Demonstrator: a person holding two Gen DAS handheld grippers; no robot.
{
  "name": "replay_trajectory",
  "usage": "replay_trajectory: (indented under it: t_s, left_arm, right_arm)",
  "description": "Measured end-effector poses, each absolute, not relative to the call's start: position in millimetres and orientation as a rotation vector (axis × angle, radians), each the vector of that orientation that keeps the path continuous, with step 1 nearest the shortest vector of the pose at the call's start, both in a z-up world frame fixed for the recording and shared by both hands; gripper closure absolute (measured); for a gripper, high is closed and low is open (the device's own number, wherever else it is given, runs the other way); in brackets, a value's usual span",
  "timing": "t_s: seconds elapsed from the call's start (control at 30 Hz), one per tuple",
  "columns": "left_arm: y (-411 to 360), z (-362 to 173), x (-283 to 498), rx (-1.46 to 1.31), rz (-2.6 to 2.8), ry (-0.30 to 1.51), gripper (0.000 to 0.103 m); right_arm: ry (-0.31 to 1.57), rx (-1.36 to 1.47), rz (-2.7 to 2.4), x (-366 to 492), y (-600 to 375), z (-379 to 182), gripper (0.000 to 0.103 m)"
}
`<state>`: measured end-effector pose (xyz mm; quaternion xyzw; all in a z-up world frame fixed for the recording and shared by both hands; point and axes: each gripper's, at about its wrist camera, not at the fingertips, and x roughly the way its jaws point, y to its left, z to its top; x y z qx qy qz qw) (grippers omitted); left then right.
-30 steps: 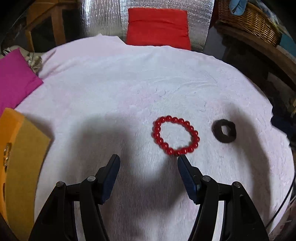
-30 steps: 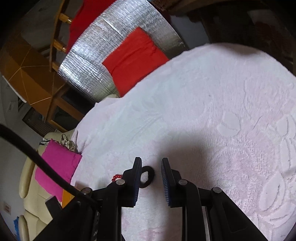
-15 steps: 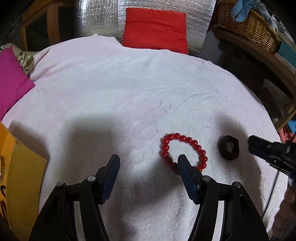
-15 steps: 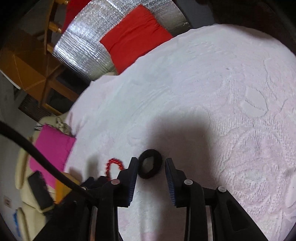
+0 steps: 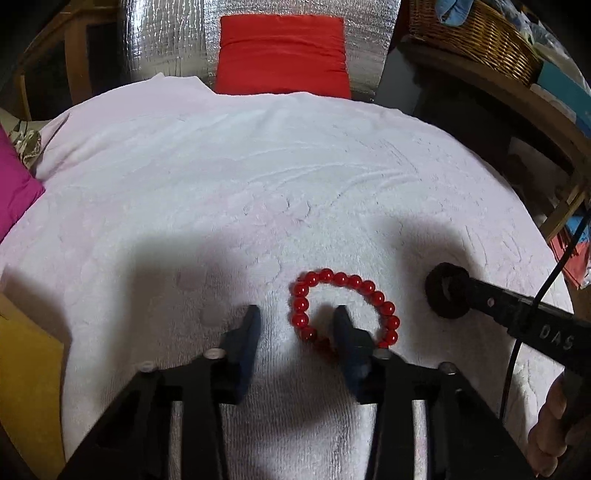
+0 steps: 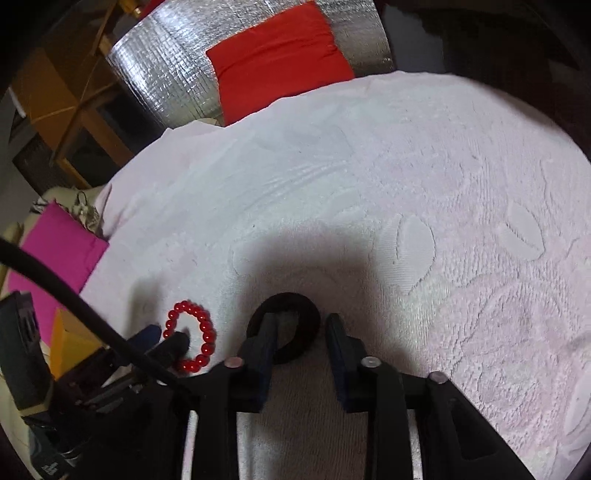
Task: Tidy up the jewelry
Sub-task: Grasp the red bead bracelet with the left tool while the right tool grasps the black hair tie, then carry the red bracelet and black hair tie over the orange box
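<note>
A red bead bracelet (image 5: pixel 347 291) lies flat on the pale pink towel (image 5: pixel 258 177). My left gripper (image 5: pixel 297 314) is open and low over it; its right finger (image 5: pixel 345 332) stands inside the loop and its left finger outside, with the near left beads between them. The bracelet also shows in the right wrist view (image 6: pixel 192 332). A black ring-shaped band (image 6: pixel 295 328) lies to its right. My right gripper (image 6: pixel 301 325) is open; its left finger (image 6: pixel 266 339) is inside the band's hole. The band also shows in the left wrist view (image 5: pixel 445 295).
An orange-yellow box (image 5: pixel 26 384) stands at the towel's left edge. A magenta cloth (image 5: pixel 14 184) lies far left. A red cushion (image 5: pixel 282 55) leans on silver foil at the back. A wicker basket (image 5: pixel 476 33) sits on a shelf back right.
Both grippers have moved forward and down. The left one's fingers have narrowed and now straddle the bracelet's near side. The right one has slid a finger into the black band.
</note>
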<state>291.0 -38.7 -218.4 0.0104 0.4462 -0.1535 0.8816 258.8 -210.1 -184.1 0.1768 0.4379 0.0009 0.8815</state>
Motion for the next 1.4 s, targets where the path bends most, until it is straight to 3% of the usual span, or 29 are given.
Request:
replay_trajectory:
  t_s: [0.03,0.13,0.67,1.4]
  left_arm:
    - [-39,-218,291,0.014,-0.325,0.928,0.085]
    - [-42,-218,291,0.022,-0.326,0.914,0.093]
    - [-8,-175,251,-0.031,-0.357,0.789,0.093]
    - [38,-140,223,-0.042,-0.258,0.694,0.093]
  right_arm:
    - [0.911,0.358,-0.003,257,-210,-184,0.086]
    - [0.900,0.354,-0.005,253,-212,-181,0.090]
    - [0.810,0.464,0.065,232,-219,-156,0.091]
    - [0.758,0.369,0.187,222,-146,-145,0.091]
